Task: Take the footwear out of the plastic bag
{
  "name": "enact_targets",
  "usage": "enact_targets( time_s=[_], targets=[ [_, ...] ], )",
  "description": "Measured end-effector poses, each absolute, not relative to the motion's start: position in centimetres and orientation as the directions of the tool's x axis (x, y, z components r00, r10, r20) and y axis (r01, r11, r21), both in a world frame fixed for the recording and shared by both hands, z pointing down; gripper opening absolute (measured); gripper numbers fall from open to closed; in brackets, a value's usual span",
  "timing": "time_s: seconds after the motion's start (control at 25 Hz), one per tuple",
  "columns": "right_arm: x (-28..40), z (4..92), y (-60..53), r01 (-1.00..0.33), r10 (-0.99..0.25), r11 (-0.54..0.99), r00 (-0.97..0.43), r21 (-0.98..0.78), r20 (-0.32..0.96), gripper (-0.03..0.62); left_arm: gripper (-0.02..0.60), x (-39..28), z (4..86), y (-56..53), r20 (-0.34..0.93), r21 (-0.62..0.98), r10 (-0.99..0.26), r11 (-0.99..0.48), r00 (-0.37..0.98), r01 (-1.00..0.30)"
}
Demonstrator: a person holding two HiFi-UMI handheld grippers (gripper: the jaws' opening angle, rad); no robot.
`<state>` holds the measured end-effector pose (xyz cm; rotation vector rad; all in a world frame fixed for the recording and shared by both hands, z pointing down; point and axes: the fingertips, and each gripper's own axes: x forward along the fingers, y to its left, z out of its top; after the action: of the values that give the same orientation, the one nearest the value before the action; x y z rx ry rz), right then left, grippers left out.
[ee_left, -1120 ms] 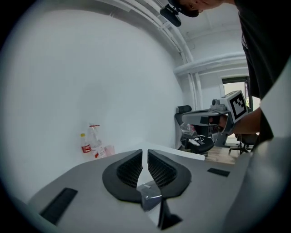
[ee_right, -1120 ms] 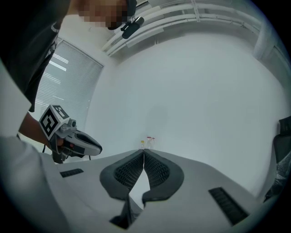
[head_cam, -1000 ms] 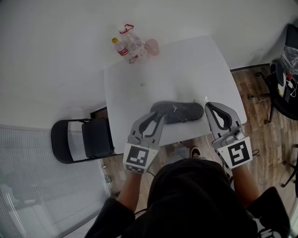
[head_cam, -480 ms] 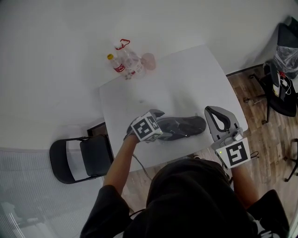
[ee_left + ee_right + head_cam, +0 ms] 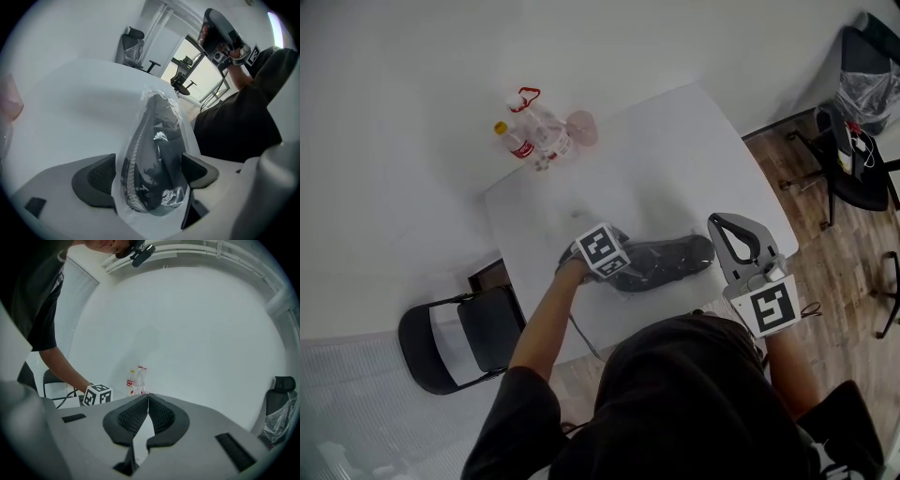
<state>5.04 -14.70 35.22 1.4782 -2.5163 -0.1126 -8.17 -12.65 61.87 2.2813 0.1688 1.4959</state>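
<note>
In the head view the person's dark-clad head and shoulders cover the near edge of the white square table [image 5: 675,159]. The marker cube hides the left gripper's [image 5: 623,267] jaws and the shoe end they are at.

The left gripper view shows those jaws standing wide. The dark grey shoe [image 5: 666,258] in its clear plastic bag [image 5: 187,140] fills the gap, and both pads [image 5: 96,180] lie against the film. A ribbed sole edge runs along the side by one pad. Glare and creases in the bag blur the rest, so toe and heel cannot be told apart.

The bagged shoe lies close to the near edge, about midway along it. Its long axis runs roughly along that edge, one end in the left gripper and the other pointing toward the near right corner.

The right gripper [image 5: 736,230] is held over the near right corner, just beside the shoe's free end and apart from it. Its jaws are pressed together at the tips with nothing between them.

At the far left corner stand clear plastic bottles [image 5: 534,136]. A pale pink round thing [image 5: 581,127] beside them is too small to make out. A black folding chair [image 5: 459,337] stands on the floor off the near left corner.
</note>
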Motion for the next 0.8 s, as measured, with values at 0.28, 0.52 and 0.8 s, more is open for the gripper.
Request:
enact_targets(
  time_s=[0.28, 0.52, 0.8],
  targets=[
    [4.6, 36.1, -14.4, -0.853, -0.868, 0.492, -0.466, 0.176, 0.169, 0.018, 0.425, -7.9, 62.4, -12.1, 0.875, 0.344, 0.27, -0.931, 0.403, -0.124],
    [3.7, 36.3, -14.5, -0.838, -0.854, 0.516, -0.489, 0.175, 0.176, 0.018, 0.423, -8.0, 62.2, -11.9, 0.857, 0.377, 0.285, -0.915, 0.43, -0.144],
    [3.4, 36.0, -14.6, -0.833, -0.85, 0.524, -0.499, 0.176, 0.17, 0.018, 0.391, -8.2, 62.1, -11.1, 0.852, 0.407, 0.318, -0.903, 0.416, -0.142]
  ],
)
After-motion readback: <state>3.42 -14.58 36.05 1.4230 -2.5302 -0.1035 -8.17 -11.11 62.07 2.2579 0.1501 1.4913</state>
